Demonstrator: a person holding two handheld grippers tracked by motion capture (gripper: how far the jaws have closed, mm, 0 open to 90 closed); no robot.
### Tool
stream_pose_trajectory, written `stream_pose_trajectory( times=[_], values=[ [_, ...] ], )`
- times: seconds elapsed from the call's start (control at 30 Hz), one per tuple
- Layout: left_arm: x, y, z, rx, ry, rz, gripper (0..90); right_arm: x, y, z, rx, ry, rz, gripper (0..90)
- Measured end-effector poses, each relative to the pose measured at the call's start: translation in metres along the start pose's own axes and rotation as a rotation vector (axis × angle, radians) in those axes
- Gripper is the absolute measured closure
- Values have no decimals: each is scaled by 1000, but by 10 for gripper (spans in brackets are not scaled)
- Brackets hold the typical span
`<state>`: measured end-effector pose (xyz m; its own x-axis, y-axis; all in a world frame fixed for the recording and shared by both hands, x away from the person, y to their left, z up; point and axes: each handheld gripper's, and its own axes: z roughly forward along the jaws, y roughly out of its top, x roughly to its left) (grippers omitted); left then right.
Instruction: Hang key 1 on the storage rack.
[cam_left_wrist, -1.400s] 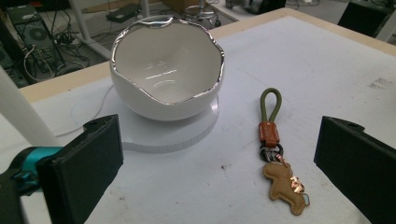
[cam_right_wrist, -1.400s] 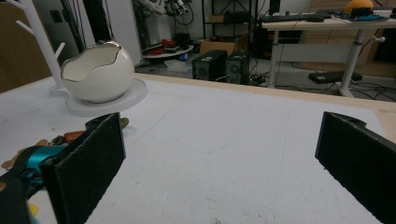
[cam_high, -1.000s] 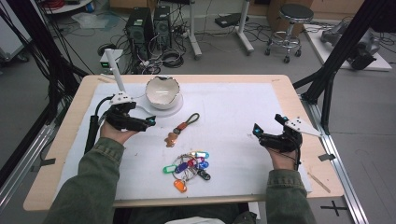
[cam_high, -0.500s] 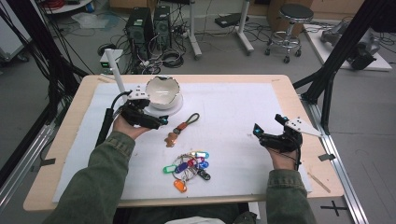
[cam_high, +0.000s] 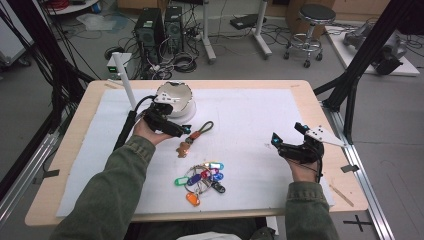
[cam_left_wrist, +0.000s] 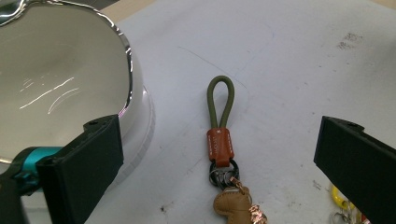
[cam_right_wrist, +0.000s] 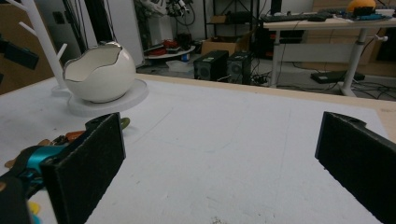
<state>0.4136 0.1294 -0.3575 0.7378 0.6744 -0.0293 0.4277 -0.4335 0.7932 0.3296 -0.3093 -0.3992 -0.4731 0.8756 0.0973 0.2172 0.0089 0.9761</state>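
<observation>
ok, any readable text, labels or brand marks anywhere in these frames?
None can be read.
Brown leather band on the green loop keychain: faint stamped lettering, too small and blurred.
Coloured key tags in the bunch: any writing is too small to tell.
White bowl, white table cover, left gripper: no text visible.

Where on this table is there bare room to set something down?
The widest free patch on the white mat runs from the strap keychain across to the right gripper, up to the far edge. The near left corner is bare too. It is crowded around the egg-shaped bowl, left gripper and coloured key bunch.
</observation>
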Motion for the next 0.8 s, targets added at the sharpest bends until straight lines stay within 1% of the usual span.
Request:
stream_pose_trajectory(
  times=[0.17, 0.3, 0.5, 0.53, 0.63, 0.77, 0.8],
  values=[
    [-3, 2, 10, 30, -22, 13, 24, 0, 0, 0, 1, 2, 1, 6],
    [-3, -1, 20, 65, -35, 10, 25, 0, 0, 0, 1, 2, 2, 6],
    [-3, -4, 33, 105, -41, 13, 33, 0, 0, 0, -1, 4, -2, 6],
    [-3, -4, 34, 116, -42, 23, 33, 0, 0, 0, 2, 5, 4, 6],
    [-5, -4, 40, 120, -51, 18, 33, 0, 0, 1, 0, 6, 0, 6],
    [-8, -3, 48, 145, -58, 34, 33, 0, 0, 0, 1, 5, 2, 6],
    [-9, -3, 51, 148, -56, 30, 33, 0, 0, 0, -1, 5, 3, 6]
  ],
)
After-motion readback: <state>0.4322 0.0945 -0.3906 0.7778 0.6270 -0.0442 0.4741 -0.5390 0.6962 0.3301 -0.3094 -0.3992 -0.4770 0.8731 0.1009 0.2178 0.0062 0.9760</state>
